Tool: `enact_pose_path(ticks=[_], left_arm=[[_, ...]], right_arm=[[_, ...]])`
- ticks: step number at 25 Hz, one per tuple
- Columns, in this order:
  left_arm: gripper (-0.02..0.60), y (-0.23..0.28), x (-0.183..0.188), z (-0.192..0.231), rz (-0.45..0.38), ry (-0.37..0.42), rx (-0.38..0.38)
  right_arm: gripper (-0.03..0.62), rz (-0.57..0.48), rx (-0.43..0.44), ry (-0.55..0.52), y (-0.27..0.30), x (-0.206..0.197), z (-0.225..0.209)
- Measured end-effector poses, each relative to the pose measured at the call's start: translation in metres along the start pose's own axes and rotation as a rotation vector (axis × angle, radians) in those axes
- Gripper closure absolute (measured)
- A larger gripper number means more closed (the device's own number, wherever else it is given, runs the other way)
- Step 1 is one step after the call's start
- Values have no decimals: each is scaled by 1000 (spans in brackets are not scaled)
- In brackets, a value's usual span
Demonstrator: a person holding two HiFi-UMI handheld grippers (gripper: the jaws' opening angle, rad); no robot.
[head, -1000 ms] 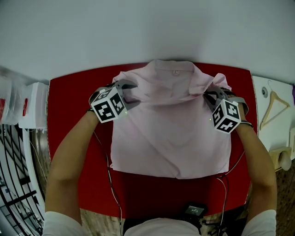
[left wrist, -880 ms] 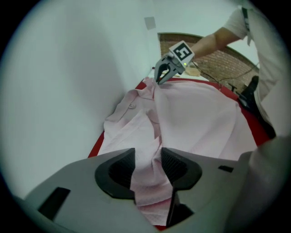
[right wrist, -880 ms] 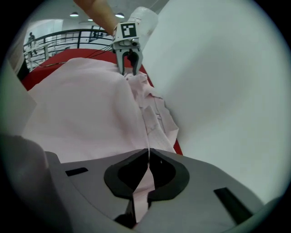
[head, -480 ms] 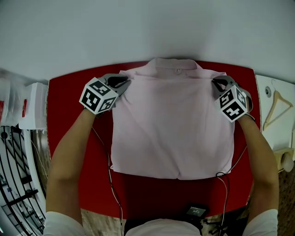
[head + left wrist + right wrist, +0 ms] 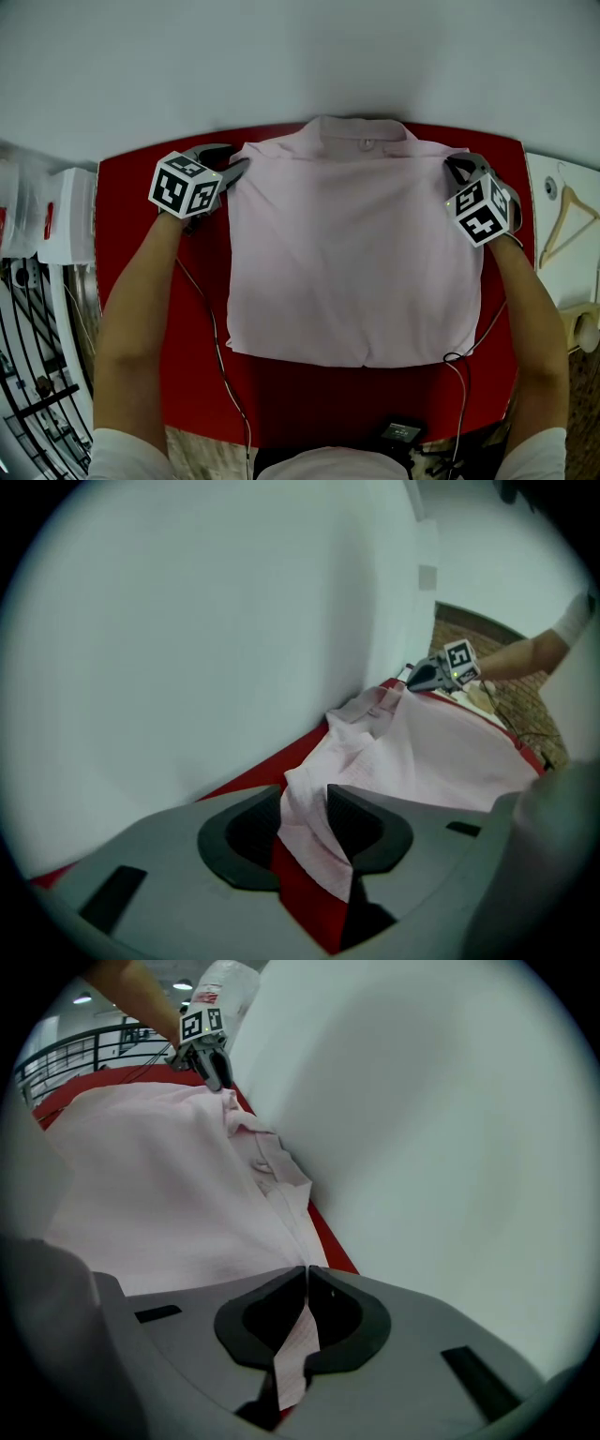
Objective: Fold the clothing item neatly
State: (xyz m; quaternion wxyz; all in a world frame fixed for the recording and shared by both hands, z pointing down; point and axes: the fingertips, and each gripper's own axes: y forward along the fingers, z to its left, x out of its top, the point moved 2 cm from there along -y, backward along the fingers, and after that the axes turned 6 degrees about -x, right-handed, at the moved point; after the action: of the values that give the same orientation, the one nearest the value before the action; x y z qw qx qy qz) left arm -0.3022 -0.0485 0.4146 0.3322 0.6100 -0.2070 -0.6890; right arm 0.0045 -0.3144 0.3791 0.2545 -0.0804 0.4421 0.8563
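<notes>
One pale pink shirt [image 5: 352, 253] covers most of the red table [image 5: 141, 281]. It lies flat in the middle of the head view, with its collar [image 5: 361, 131] toward the top of the frame. It looks light, thin and limp, so it should drape and wrinkle rather than hold a shape, and probably slides easily on the smooth top. The sensible holds are the two shoulder corners, taken together so the cloth stays taut.

The right gripper [image 5: 457, 164], at the shirt's upper right corner, is clamped on a strip of that fabric. The left gripper [image 5: 234, 169], at the upper left corner, has just been opening. Its jaws stand apart with a fold of cloth loose between them, not pinched. A small button [image 5: 367, 143] sits just under the collar.

A plain pale wall [image 5: 300, 56] spans the top of the frame. A wooden hanger [image 5: 567, 220] lies on a white surface at the right edge, and a thin cable [image 5: 211, 328] trails down the table at lower left.
</notes>
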Motion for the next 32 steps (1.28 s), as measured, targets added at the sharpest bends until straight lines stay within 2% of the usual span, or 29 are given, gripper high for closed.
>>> enact_pose_path(ticks=[3, 4, 5, 9, 11, 20, 29, 32], left_arm=[[455, 6, -8, 3, 0, -109, 1], [526, 8, -9, 4, 0, -146, 7], [545, 8, -9, 5, -11, -188, 14], [564, -8, 1, 20, -156, -376, 68], [563, -15, 3, 25, -212, -419, 104], [563, -9, -12, 32, -193, -464, 136], [563, -6, -24, 35, -163, -478, 148], [563, -5, -27, 36, -161, -490, 154]], right_arm=[[569, 14, -5, 59, 2, -9, -3], [569, 16, -5, 74, 3, -10, -3], [569, 19, -8, 83, 3, -12, -4], [569, 35, -38, 99, 3, -16, -10], [569, 39, -48, 124, 4, -19, -11], [569, 64, -49, 226, 20, -17, -10], [568, 63, -55, 261, 32, -12, -16], [568, 42, -8, 295, 34, -8, -13]])
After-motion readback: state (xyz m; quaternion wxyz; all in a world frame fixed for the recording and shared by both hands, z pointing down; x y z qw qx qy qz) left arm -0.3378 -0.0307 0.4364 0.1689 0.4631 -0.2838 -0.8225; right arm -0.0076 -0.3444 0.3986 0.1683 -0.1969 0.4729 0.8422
